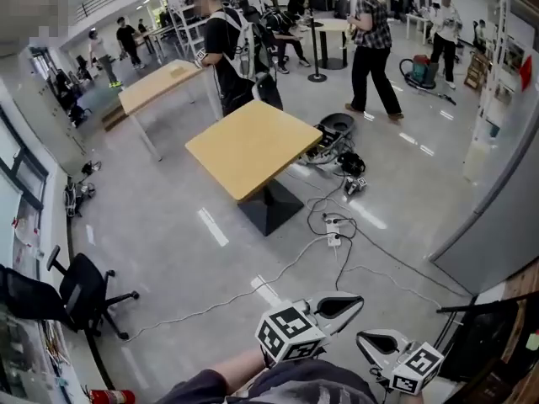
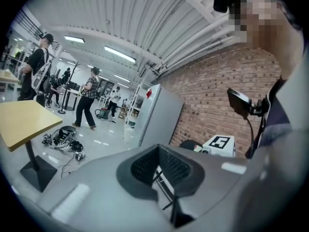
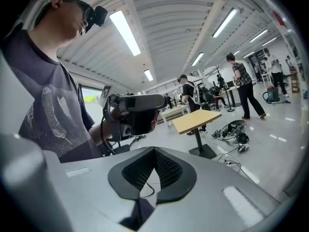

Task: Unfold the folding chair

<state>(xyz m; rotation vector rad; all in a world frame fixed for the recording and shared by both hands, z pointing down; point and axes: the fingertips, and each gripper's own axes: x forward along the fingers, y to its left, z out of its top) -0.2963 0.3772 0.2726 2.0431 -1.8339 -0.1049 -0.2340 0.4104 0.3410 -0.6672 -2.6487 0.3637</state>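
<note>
Both tools are closed on nothing: the left gripper and the right gripper sit close to the person's body, jaws pressed together, over bare floor. The folding chair is, I think, the dark thin-framed shape cut off at the lower right edge of the head view, by the brick wall and well apart from the wooden table and the rolling office chair. If so, I'd expect a stiff metal frame, fairly light but awkward, with hinges that can pinch. I'd take the top rail of the back with one gripper and the seat's front edge with the other. Its seat, hinges and lean are all hidden.
</note>
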